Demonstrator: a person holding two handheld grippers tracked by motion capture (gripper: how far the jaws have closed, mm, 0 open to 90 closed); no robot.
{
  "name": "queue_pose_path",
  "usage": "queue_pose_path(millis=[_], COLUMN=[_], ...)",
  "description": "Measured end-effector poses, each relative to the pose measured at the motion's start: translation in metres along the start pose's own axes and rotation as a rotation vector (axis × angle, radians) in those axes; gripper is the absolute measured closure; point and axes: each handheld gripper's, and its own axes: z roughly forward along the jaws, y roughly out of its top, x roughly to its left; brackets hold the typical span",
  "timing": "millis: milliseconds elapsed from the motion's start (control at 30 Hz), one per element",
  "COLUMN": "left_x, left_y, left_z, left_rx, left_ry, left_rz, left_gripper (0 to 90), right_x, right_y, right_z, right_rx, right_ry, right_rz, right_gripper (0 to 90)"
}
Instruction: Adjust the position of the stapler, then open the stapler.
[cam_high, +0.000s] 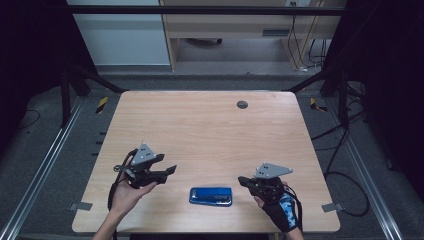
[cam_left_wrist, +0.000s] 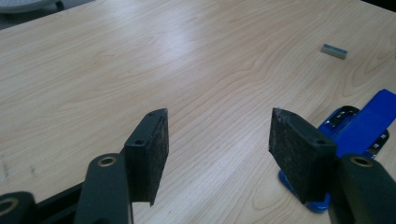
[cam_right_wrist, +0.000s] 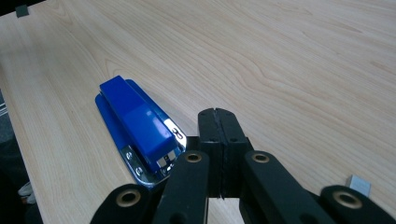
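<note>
A blue stapler (cam_high: 210, 196) lies flat near the table's front edge, between my two grippers. In the right gripper view the stapler (cam_right_wrist: 135, 126) is just left of my right gripper (cam_right_wrist: 217, 116), whose jaws are pressed together with nothing between them. From above, the right gripper (cam_high: 242, 180) points left at the stapler's right end and stands apart from it. My left gripper (cam_high: 169, 172) sits to the stapler's upper left. Its jaws (cam_left_wrist: 219, 135) stand wide apart over bare wood, and the stapler (cam_left_wrist: 362, 123) lies behind its right pad (cam_left_wrist: 299, 158).
A small grey strip of staples (cam_left_wrist: 334, 51) lies on the wooden table (cam_high: 210, 125); the same strip (cam_right_wrist: 358, 184) lies right of the right gripper. A dark round grommet (cam_high: 242, 104) sits at the far edge. Metal brackets (cam_high: 80, 205) clamp the front corners.
</note>
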Motion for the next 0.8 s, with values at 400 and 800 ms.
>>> queue_pose_path(millis=[400, 800], left_x=[-0.025, -0.045], left_y=[0.02, 0.043], left_z=[0.025, 0.027], left_rx=[0.044, 0.099], left_ry=[-0.115, -0.21], left_rz=[0.099, 0.241], left_gripper=[40.4, 44.1], right_x=[0.004, 0.012], right_y=[-0.017, -0.025], right_z=[0.0, 0.003], right_rx=[0.056, 0.087], right_ry=[0.02, 0.029], right_rz=[0.021, 0.007], right_gripper=[90.0, 90.0])
